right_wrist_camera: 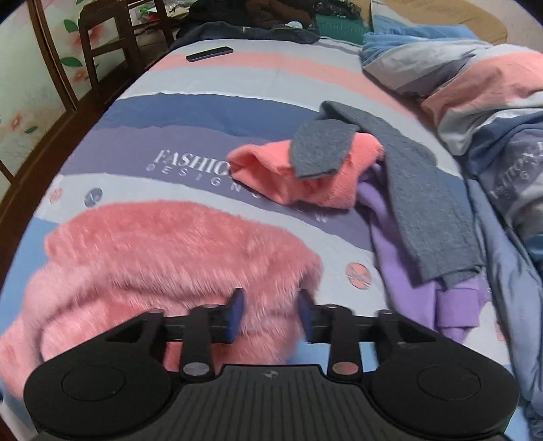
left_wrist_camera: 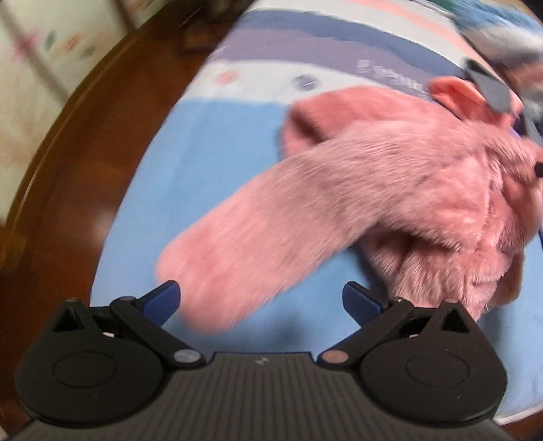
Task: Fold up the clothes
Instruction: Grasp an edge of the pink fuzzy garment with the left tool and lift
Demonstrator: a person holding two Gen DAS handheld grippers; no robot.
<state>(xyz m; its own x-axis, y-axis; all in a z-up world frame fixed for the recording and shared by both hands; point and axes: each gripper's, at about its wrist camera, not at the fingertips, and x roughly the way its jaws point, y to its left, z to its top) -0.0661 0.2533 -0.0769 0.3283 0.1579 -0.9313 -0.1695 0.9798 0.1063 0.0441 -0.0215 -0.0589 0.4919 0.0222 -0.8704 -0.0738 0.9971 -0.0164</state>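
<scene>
Lying bunched on the striped bedsheet (right_wrist_camera: 210, 112) is a fluffy pink fleece garment (right_wrist_camera: 163, 257), its long furry sleeve (left_wrist_camera: 258, 234) stretched out toward the left gripper (left_wrist_camera: 260, 302); that gripper hangs above the sleeve's rounded end with its blue-tipped fingers (left_wrist_camera: 163, 300) spread wide apart, nothing between them, and the sleeve end sits between and just ahead of the tips (the view is blurred, so I cannot tell whether anything touches). The right gripper (right_wrist_camera: 269, 313) is low over the near edge of the same pink heap; its blue pads (right_wrist_camera: 236, 313) stand partly apart with pink pile showing in the gap, and I cannot see them pressing on the cloth. Further up the bed, well apart from the fleece, a folded coral knit piece (right_wrist_camera: 325, 185) lies with a grey textured knit strip (right_wrist_camera: 420, 200) draped across it; a lilac sweatshirt (right_wrist_camera: 407, 271) lies partly under the grey; a rumpled striped quilt (right_wrist_camera: 482, 84) is heaped at the right side; a dark flat phone (right_wrist_camera: 209, 53) rests near the far end; a brown wooden chair (right_wrist_camera: 105, 30) stands beside the bed, and the dark wooden bed frame (left_wrist_camera: 78, 163) curves along the left.
</scene>
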